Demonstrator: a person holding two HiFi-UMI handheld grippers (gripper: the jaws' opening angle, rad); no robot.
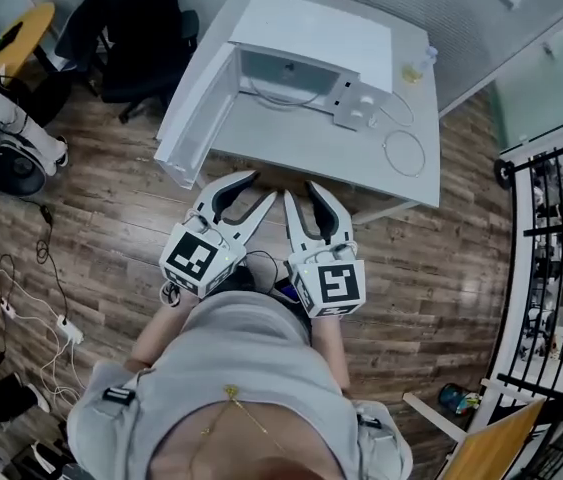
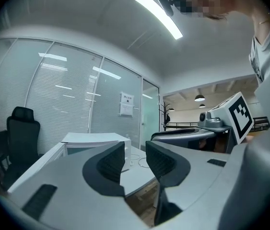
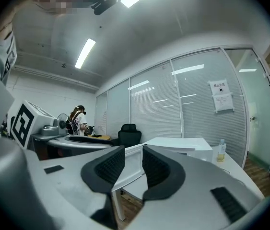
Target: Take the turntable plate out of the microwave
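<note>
A white microwave (image 1: pixel 306 43) stands on a white table (image 1: pixel 301 143), with its door (image 1: pixel 196 108) swung wide open to the left. On the floor of its cavity a thin curved rim shows, which looks like the glass turntable plate (image 1: pixel 283 98). Both grippers hang over the wooden floor just short of the table's near edge, pointing at the microwave. My left gripper (image 1: pixel 261 186) (image 2: pixel 135 150) is open with nothing between its pads. My right gripper (image 1: pixel 299 190) (image 3: pixel 134 155) is open and empty too. The microwave (image 2: pixel 96 140) (image 3: pixel 182 145) lies ahead in both gripper views.
A small bottle (image 1: pixel 416 68) and a looped white cable (image 1: pixel 404 153) lie on the table right of the microwave. A black office chair (image 1: pixel 136 28) stands behind the open door. Cables and a power strip (image 1: pixel 61 328) trail on the floor at left. A person (image 3: pixel 79 121) stands far off.
</note>
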